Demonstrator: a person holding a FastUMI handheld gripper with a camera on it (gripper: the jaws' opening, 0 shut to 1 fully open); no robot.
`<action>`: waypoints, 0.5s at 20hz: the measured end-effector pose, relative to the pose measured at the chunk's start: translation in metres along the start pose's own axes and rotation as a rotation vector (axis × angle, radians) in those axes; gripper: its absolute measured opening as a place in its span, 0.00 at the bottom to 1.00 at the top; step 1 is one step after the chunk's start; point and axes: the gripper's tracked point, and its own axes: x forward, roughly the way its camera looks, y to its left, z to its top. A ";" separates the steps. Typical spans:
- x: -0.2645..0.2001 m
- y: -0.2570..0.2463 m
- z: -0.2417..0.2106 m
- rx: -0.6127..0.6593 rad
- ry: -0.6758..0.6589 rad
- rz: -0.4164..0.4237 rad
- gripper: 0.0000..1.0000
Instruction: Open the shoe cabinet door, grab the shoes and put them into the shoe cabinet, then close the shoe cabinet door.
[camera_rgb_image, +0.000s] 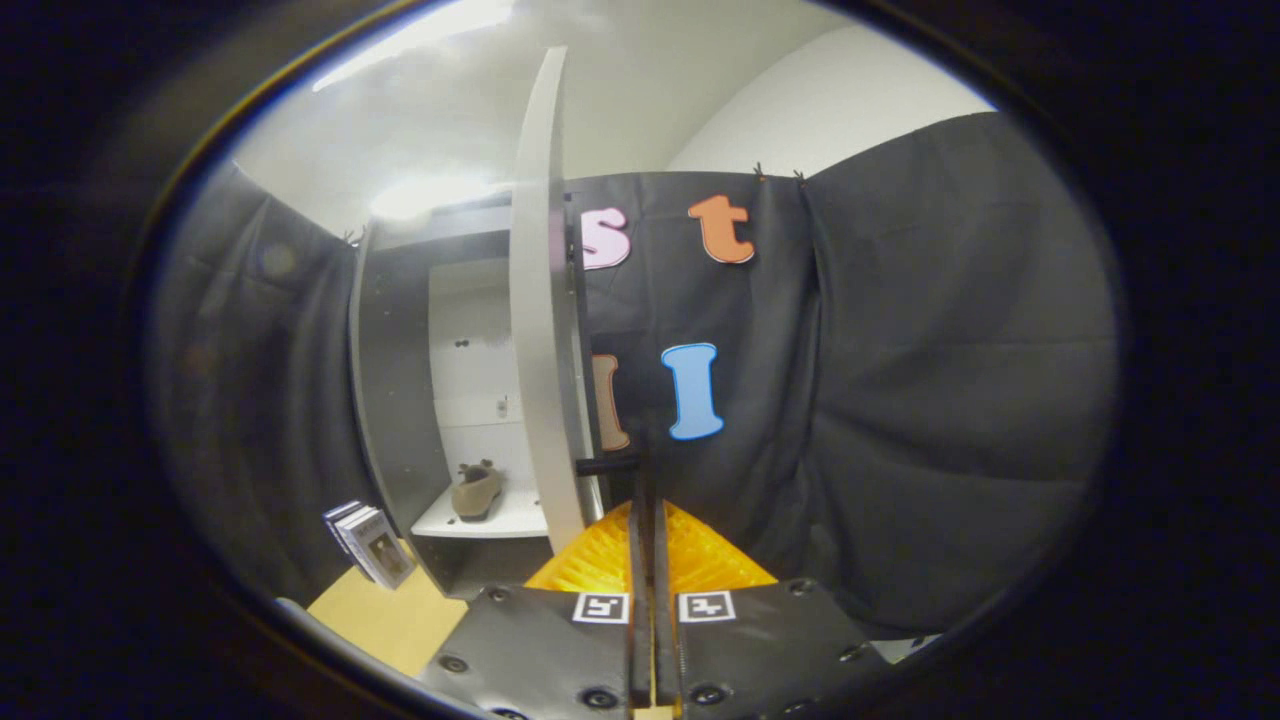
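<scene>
The shoe cabinet (395, 400) stands open, grey outside and white inside. Its white door (540, 300) is swung out toward me and I see it nearly edge-on. A brown shoe (477, 491) rests on the white shelf (500, 520) inside, left of the door. A short black door handle (603, 464) sticks out from the door's right face. My gripper (646, 450) has its yellow-backed fingers pressed together at the outer end of that handle, which seems to be held between them.
A small stack of printed cards or boxes (368, 543) leans on the wooden surface (385, 620) left of the cabinet's base. The black cloth wall (950, 400) hangs close behind and to the right of the door.
</scene>
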 end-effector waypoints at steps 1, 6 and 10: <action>0.001 -0.006 0.001 0.005 0.000 -0.012 0.03; -0.009 -0.021 -0.005 0.003 0.007 -0.039 0.04; -0.023 -0.014 -0.002 0.004 -0.003 -0.021 0.04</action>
